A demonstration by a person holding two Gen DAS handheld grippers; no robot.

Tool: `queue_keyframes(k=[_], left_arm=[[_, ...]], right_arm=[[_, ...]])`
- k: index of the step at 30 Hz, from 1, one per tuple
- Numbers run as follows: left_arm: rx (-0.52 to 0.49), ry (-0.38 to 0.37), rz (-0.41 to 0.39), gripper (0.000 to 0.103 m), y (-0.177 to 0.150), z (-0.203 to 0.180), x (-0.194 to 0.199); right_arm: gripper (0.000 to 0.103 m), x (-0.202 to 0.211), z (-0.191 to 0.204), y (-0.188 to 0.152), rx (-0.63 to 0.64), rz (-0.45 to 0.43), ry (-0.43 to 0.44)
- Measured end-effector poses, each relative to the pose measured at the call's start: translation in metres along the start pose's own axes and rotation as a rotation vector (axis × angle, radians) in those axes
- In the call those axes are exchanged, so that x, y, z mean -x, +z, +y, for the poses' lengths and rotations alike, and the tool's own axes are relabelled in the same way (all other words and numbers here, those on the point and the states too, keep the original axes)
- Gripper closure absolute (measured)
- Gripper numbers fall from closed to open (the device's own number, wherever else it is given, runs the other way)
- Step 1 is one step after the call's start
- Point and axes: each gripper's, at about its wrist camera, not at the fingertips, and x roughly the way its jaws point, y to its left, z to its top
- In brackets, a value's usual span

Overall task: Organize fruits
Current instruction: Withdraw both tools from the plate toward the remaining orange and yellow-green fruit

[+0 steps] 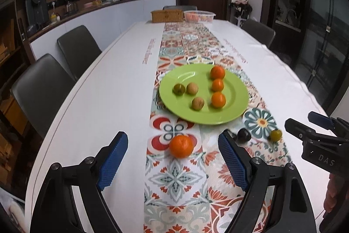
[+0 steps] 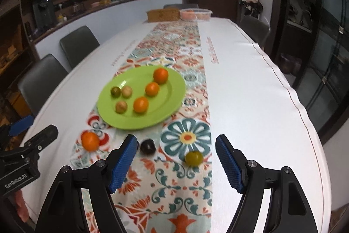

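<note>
An orange (image 1: pixel 181 146) lies loose on the patterned runner (image 1: pixel 176 178), just ahead of the left gripper (image 1: pixel 172 158), whose blue ribbed fingers (image 1: pixel 113 158) are spread wide with nothing between the pads. Round, firm and lightly pebbled, the fruit is judged light and apt to roll; it would best be taken across its widest girth, gently, so that the peel is not bruised.

At about 2 o'clock from the orange, a dark plum (image 1: pixel 243 135) and a small green fruit (image 1: pixel 275 135) rest on the runner, apart from each other. In the right wrist view the green fruit (image 2: pixel 194 158) is seen just ahead of the right gripper (image 2: pixel 174 158), between its spread fingers (image 2: pixel 229 165) but untouched, with the plum (image 2: pixel 147 146) at 10 o'clock from it. Both are smooth-skinned and probably slippery, the plum likely the softer.

At 12 o'clock from the loose fruit stands a glossy green plate (image 1: pixel 237 106), on which three oranges are lined up along the right side and three small fruits, one green and two tan, are grouped on the left.

The runner, printed with floral tiles, runs down a long table (image 1: pixel 109 91) under a white cloth. A wicker box (image 1: pixel 166 15) and a mesh basket (image 1: pixel 199 15) are set at the far end.
</note>
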Motion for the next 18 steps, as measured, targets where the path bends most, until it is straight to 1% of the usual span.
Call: queue_keyframes(k=[8, 18], left_arm=[[-0.009, 0.014, 0.069, 0.018, -0.015, -0.003, -0.023], [-0.024, 0.027, 0.144, 0.018, -0.019, -0.002, -0.058]], right_arm=[[0.028, -0.022, -0.013, -0.019, -0.039, 0.075, -0.051], [0.028, -0.049, -0.016, -0.024, -0.040, 0.136, -0.092]])
